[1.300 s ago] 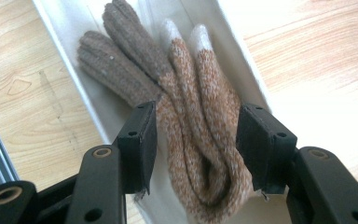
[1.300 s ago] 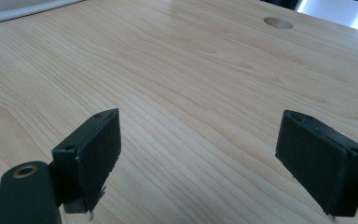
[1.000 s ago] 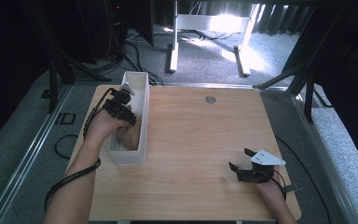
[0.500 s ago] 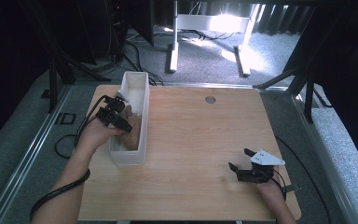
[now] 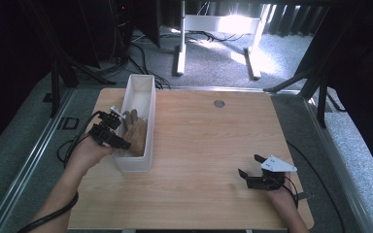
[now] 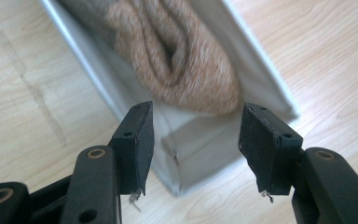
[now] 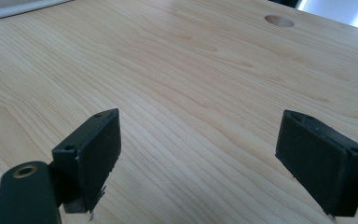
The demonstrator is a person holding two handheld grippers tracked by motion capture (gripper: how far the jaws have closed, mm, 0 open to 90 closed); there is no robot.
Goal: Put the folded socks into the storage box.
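A long white bin (image 5: 150, 116) stands along the table's left side. Tan and grey knitted cloth (image 5: 136, 133) lies bunched in its near half. My left gripper (image 5: 120, 140) hovers at the bin's left wall near the near end. In the left gripper view it (image 6: 196, 135) stands open over the bin's near corner (image 6: 200, 154), with the tan knit (image 6: 177, 60) just beyond and nothing between the pads. At the table's near right, my right gripper (image 5: 248, 166) rests low, and its jaws (image 7: 214, 149) gape wide over bare wood.
The wooden table (image 5: 209, 141) has a round cable hole (image 5: 218, 103) at the back middle, seen far off in the right gripper view (image 7: 278, 20). A cable trails from the left gripper off the table's left edge. Stands and cables sit on the carpet behind.
My left hand has drawn back toward the person and leftward, from over the bin's middle to its near left side. The knitted cloth stays in the bin. The right hand has not moved.
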